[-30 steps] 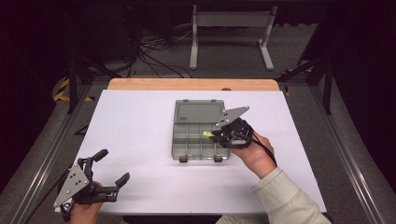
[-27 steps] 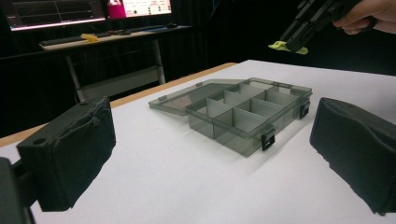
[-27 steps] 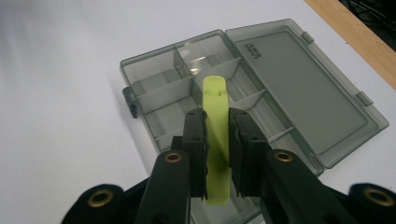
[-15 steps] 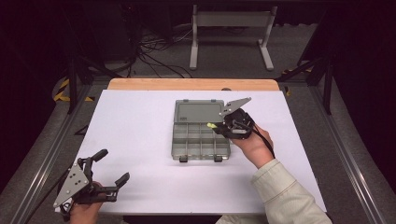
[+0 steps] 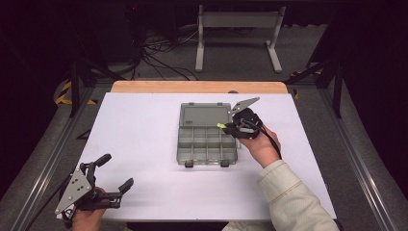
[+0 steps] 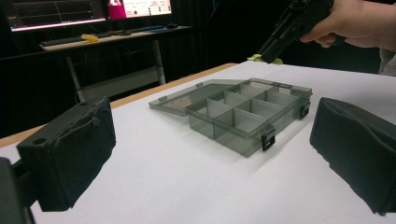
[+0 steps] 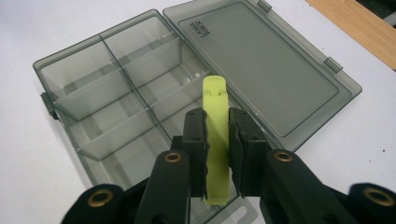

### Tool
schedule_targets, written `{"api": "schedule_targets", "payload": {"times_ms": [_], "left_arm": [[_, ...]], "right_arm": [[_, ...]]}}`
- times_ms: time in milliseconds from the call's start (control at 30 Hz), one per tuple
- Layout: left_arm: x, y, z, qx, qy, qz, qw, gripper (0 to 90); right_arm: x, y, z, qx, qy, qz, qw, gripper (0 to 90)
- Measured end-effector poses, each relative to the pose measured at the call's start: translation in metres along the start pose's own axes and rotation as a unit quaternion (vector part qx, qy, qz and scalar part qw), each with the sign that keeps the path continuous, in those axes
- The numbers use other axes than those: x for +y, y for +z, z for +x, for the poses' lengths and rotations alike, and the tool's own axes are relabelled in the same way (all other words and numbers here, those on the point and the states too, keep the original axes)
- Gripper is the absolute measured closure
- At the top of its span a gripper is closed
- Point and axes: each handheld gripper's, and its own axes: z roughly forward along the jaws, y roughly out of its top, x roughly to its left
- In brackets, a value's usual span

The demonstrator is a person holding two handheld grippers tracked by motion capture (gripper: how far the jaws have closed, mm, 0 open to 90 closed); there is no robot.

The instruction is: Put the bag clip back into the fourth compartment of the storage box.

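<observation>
A grey see-through compartment box point(image 5: 207, 162) lies open in the middle of the white table, its lid point(image 5: 205, 115) flat on the far side. My right gripper point(image 5: 227, 128) hangs over the box's far right corner, shut on a small yellow-green plastic piece point(image 5: 221, 126). In the right gripper view that piece point(image 7: 217, 116) stands upright between the pads, above the compartments point(image 7: 70, 60) and beside the lid point(image 7: 261, 65). My left gripper point(image 5: 115, 171) rests at the near left corner, open and holding nothing; the box point(image 6: 233, 135) lies ahead of its jaws, with the right gripper point(image 6: 268, 55) beyond.
A wooden strip point(image 5: 199, 86) runs along the table's far edge. Behind it stand a metal frame point(image 5: 238, 19) and floor cables point(image 5: 159, 53). Bare white tabletop point(image 5: 139, 130) lies between the left gripper and the box. Screens point(image 6: 93, 9) glow in the dark background.
My right gripper has carried the yellow-green piece away from me and a little right, from over the box's middle right to its far right corner. The left gripper has stayed put.
</observation>
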Motion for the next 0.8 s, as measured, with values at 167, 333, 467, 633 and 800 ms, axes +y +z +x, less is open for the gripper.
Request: {"api": "schedule_targets", "payload": {"times_ms": [167, 333, 467, 633, 800], "left_arm": [[0.000, 0.000, 0.000, 0.001, 0.002, 0.000, 1.0000, 0.8], [0.000, 0.000, 0.000, 0.001, 0.000, 0.000, 1.0000, 0.8], [0.000, 0.000, 0.000, 0.000, 0.002, 0.001, 1.0000, 0.8], [0.000, 0.000, 0.000, 0.001, 0.000, 0.000, 1.0000, 0.8], [0.000, 0.000, 0.000, 0.000, 0.001, 0.000, 1.0000, 0.8]], "right_arm": [[-0.002, 0.005, -0.005, 0.000, 0.008, 0.003, 1.0000, 78.1], [-0.003, 0.011, -0.009, -0.002, 0.018, 0.008, 0.9998, 78.1], [-0.004, 0.015, -0.012, -0.004, 0.023, 0.009, 0.9997, 78.1], [-0.007, 0.020, -0.013, 0.000, 0.028, 0.011, 0.9995, 78.1], [-0.011, 0.025, -0.013, 0.003, 0.037, 0.011, 0.9992, 78.1]]}}
